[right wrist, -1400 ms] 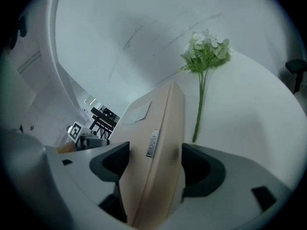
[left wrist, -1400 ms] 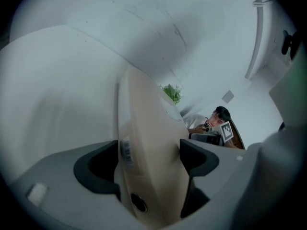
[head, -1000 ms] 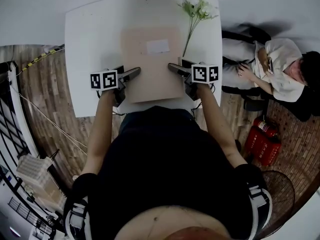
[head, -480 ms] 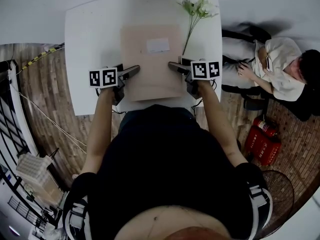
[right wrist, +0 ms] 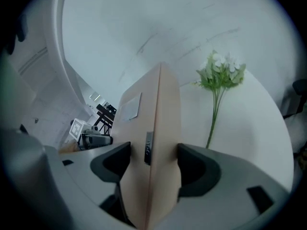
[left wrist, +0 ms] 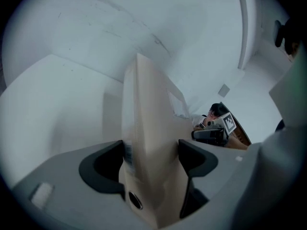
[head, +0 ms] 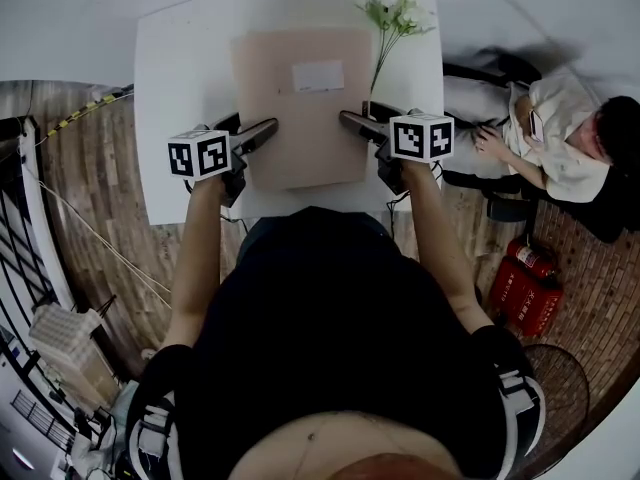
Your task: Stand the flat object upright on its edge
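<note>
**Item under task:** flat carton [head: 300,128], tan, white label [head: 318,76] on its upper face, over the middle of the white table [head: 170,78]. It reads as tilted, with the near edge up and the far edge low toward the table. No view confirms whether the far edge touches.

**Tools:**
- Left gripper [left wrist: 149,159]: jaws stand wide, closed on the carton's left side edge. Pads bear on both faces and the panel fills the gap.
- Right gripper [right wrist: 152,164]: same condition on the right side edge, clamped across the thickness beside a small dark printed strip [right wrist: 148,155].
- Both holds sit a little nearer than mid-length and approx. opposite each other.

**Handling, by judgement:**
- Looks like stiff board, light for its area, w/ real thickness (more a shallow box than a sheet). It should pivot as one piece w/o sagging.
- Faces look smooth, so there is some slip risk in the pads as the load swings onto the far edge.
- Crush risk is low but not nil if the carton is hollow.
- Side-edge holds suit the tilt, and opposite, level grips should stop twist.
- Once vertical, the base edge is narrow. Expect a topple on release unless both sides let go evenly & slowly.

**Hazard nearby:** a flower sprig [head: 398,13] lies just beside the carton's far right edge and its stem could be caught. A seated person [head: 560,148] is well apart, right of the table.
</note>
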A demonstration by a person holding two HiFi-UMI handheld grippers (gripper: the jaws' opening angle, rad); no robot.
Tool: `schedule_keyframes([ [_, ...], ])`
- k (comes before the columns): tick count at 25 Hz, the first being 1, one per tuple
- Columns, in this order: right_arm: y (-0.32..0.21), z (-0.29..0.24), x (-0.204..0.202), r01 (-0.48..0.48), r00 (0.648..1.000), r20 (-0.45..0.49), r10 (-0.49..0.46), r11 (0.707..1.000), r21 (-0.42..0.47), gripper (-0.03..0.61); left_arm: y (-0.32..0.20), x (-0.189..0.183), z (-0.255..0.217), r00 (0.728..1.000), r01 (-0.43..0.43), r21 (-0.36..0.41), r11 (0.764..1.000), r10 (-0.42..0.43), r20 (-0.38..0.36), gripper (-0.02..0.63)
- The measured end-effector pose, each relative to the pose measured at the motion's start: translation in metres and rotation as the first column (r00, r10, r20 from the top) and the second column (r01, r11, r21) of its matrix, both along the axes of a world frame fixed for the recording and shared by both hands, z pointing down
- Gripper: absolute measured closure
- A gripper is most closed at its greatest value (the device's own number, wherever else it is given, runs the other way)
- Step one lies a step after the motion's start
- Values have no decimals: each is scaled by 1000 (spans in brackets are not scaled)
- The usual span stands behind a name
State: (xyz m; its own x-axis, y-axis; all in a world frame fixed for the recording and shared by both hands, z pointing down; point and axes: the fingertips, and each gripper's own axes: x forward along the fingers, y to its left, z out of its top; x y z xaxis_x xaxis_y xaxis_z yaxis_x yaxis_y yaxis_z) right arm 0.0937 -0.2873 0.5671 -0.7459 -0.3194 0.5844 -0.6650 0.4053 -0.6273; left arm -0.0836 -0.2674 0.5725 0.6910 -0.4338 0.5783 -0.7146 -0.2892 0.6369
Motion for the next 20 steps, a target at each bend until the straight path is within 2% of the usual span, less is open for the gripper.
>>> schedule_keyframes([
  [4, -9, -29, -2, 13, 1000, 3, -13, 994, 112, 262, -5, 2, -24, 1000, 15, 88, 996, -15, 4, 242],
  [7, -11, -43, -1, 11, 1000, 0, -11, 984, 179, 262, -8, 4, -38, 999, 5, 176, 984, -11, 35, 244],
  [11, -11, -53, 1, -1, 1000, 5, 0, 969, 248, 262, -11, 6, -53, 996, -22, 299, 954, -5, 90, 244],
  [15, -11, -62, 0, -18, 1000, 17, 14, 949, 315, 262, -13, 6, -65, 994, -30, 386, 922, -14, 111, 245],
  [20, -10, -75, 0, 5, 1000, -12, 0, 903, 429, 262, -10, 6, -72, 992, -35, 467, 883, -27, 125, 247],
])
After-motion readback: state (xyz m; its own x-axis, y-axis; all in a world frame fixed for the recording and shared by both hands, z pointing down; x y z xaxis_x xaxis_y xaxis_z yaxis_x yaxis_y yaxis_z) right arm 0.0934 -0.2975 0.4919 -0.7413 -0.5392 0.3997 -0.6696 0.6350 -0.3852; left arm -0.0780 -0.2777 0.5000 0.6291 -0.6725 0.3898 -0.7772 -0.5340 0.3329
